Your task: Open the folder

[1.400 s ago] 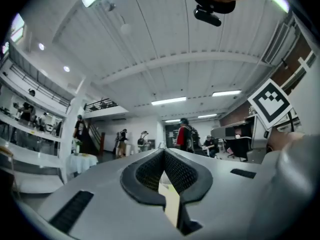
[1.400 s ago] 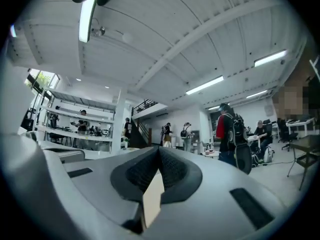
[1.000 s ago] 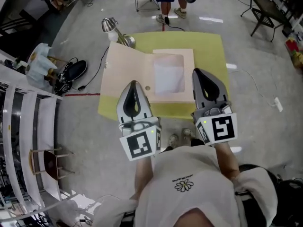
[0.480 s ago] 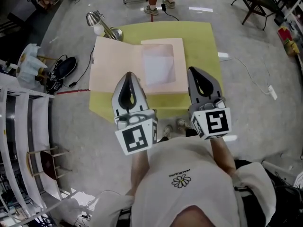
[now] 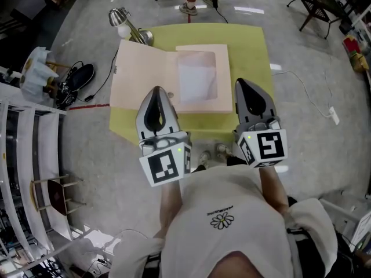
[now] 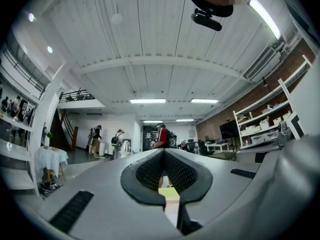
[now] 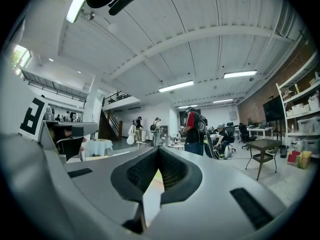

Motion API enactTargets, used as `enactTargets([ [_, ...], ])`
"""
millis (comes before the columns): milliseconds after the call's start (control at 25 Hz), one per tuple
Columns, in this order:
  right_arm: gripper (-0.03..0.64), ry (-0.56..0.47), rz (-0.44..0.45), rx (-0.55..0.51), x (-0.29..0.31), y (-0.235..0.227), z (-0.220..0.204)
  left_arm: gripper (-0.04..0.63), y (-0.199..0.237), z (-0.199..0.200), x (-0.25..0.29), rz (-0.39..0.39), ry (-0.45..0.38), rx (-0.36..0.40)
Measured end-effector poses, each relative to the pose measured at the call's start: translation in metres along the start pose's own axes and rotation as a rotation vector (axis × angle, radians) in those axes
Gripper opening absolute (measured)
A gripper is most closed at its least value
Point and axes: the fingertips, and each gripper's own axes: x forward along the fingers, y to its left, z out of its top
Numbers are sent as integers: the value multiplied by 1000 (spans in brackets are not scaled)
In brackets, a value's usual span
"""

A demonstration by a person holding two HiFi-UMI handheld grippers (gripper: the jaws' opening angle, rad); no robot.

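A pale pink folder (image 5: pixel 145 77) lies open on the yellow-green table (image 5: pixel 250 57). Its left flap is spread flat, and its right half carries a pocket with a white sheet (image 5: pixel 197 80). My left gripper (image 5: pixel 157 90) is held over the table's near edge, in front of the folder's lower left part, shut and empty. Over the near right side, just right of the folder, my right gripper (image 5: pixel 241 83) is also shut and empty. In the left gripper view the left gripper (image 6: pixel 164 152) has its jaws together; the right gripper view shows the right gripper (image 7: pixel 159 150) the same way. Neither touches the folder.
A desk lamp (image 5: pixel 126 25) stands at the table's far left corner. A person's feet (image 5: pixel 200 4) are on the floor beyond the table. Dark shoes and cables (image 5: pixel 78 80) lie on the floor at left, by white shelving (image 5: pixel 23 155). A folding chair (image 5: pixel 316 4) stands far right.
The right gripper has sunk a little and the view has shifted slightly. Both grippers stay shut, and the folder lies open as before.
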Motion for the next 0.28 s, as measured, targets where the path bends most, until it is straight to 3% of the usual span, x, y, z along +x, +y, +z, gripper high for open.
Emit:
enactTargets([
  [280,12,2,0,-9,5,-3,2,14,4,0,4,8,7,-20],
])
